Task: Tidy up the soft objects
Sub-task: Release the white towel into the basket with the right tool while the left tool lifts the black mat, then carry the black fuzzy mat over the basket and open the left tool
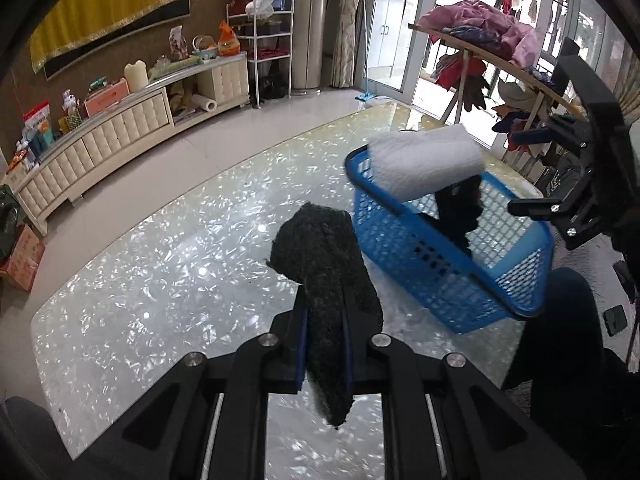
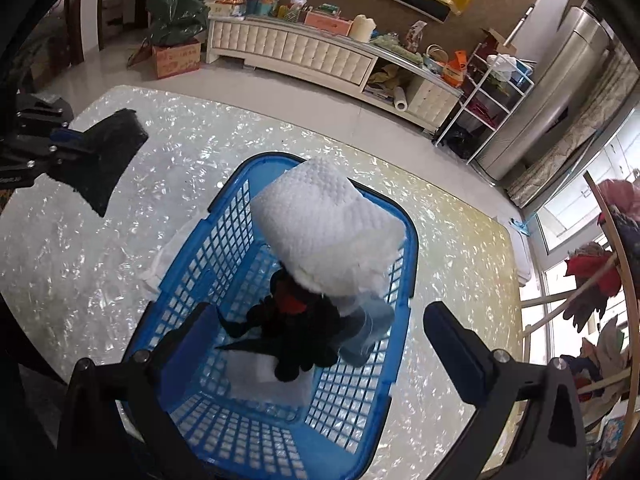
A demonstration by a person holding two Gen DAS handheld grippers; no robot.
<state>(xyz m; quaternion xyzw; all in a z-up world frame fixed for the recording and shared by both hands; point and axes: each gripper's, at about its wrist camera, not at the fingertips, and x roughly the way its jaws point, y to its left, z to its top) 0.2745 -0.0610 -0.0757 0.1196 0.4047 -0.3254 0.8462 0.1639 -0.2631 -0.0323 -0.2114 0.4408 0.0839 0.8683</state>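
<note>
My left gripper (image 1: 325, 344) is shut on a dark fuzzy cloth (image 1: 324, 256) and holds it above the pearly table, left of the blue mesh basket (image 1: 440, 264). The cloth also shows in the right wrist view (image 2: 106, 156). My right gripper (image 2: 320, 340) is open above the basket (image 2: 200, 280), jaws wide apart. A white folded towel (image 2: 328, 228) leans on the basket's far rim. Below it lie a black soft item with a red patch (image 2: 296, 328), a clear bag (image 2: 368, 328) and a white pad (image 2: 268, 380). The towel also shows in the left wrist view (image 1: 428, 160).
The table (image 1: 160, 272) has a glossy pearly top. A white cloth edge (image 2: 160, 268) pokes out under the basket's left side. A wooden rack with clothes (image 1: 480, 40) stands beyond the table. A cream sideboard (image 2: 296, 52) runs along the wall.
</note>
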